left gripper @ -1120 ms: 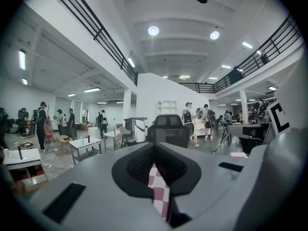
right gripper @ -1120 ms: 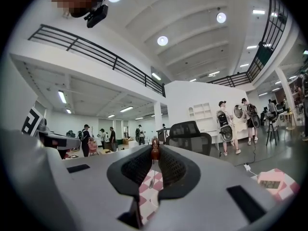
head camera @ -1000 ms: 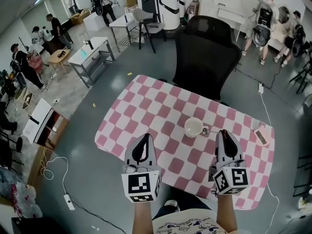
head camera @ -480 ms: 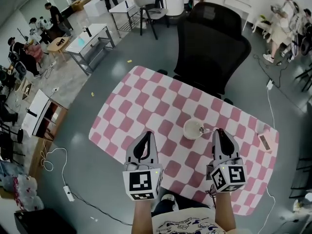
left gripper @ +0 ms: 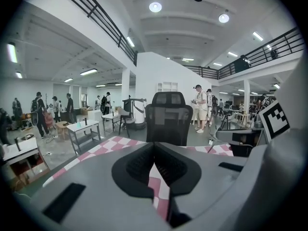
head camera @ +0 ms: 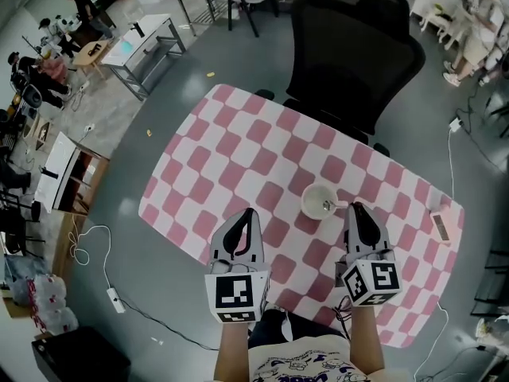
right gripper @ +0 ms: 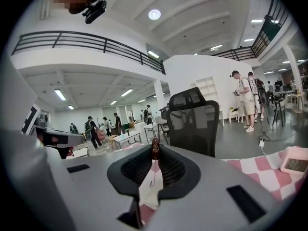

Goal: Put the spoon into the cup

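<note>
A white cup (head camera: 316, 200) stands on the pink-and-white checked table (head camera: 238, 134), right of middle. The spoon (head camera: 328, 207) lies with its bowl inside the cup and its dark handle pointing right. My right gripper (head camera: 355, 208) is just right of the cup and is shut on the end of that handle. In the right gripper view the brown handle tip (right gripper: 155, 145) shows pinched at the right gripper (right gripper: 155, 148). My left gripper (head camera: 247, 212) hangs over the table's near side, left of the cup. The left gripper (left gripper: 154, 146) is shut and empty.
A black office chair (head camera: 354, 46) stands against the table's far side. A small white device (head camera: 442, 225) lies at the table's right edge. Grey floor, other tables and several people surround the table, and a cable (head camera: 87, 245) runs on the floor at left.
Both grippers have sunk toward the table. The right gripper's tip has come closer to the cup. The spoon, earlier at the cup's right rim, now has its bowl inside.
</note>
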The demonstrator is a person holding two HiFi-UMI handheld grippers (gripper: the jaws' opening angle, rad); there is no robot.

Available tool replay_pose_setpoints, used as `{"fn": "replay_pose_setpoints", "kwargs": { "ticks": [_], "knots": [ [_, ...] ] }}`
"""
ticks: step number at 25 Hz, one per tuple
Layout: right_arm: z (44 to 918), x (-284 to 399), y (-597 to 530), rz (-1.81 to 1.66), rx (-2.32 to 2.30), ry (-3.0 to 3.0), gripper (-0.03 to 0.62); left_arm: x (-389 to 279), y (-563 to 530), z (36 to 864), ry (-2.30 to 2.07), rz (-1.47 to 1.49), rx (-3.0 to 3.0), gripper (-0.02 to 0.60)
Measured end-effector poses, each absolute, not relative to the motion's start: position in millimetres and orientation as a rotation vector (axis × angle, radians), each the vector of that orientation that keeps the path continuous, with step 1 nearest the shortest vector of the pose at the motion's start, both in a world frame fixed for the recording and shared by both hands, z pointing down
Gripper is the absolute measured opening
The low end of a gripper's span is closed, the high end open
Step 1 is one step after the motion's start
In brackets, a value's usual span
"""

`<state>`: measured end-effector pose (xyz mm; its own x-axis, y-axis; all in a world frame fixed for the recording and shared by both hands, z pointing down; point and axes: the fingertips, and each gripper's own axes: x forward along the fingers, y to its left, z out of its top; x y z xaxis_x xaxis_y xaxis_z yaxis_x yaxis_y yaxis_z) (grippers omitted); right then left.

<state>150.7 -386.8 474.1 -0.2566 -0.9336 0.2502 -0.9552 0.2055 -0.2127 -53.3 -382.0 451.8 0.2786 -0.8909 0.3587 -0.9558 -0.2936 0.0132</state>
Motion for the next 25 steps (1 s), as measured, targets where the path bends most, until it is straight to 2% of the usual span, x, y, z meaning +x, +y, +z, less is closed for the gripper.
{"fn": "replay_pose_setpoints", "kwargs": {
  "ticks": [25],
  "knots": [
    [573, 124, -419, 0.661, 1.689, -2.32, 0.051, -53, -406, 532, -1.637, 0.541, 2.21, 0.012]
  ]
}}
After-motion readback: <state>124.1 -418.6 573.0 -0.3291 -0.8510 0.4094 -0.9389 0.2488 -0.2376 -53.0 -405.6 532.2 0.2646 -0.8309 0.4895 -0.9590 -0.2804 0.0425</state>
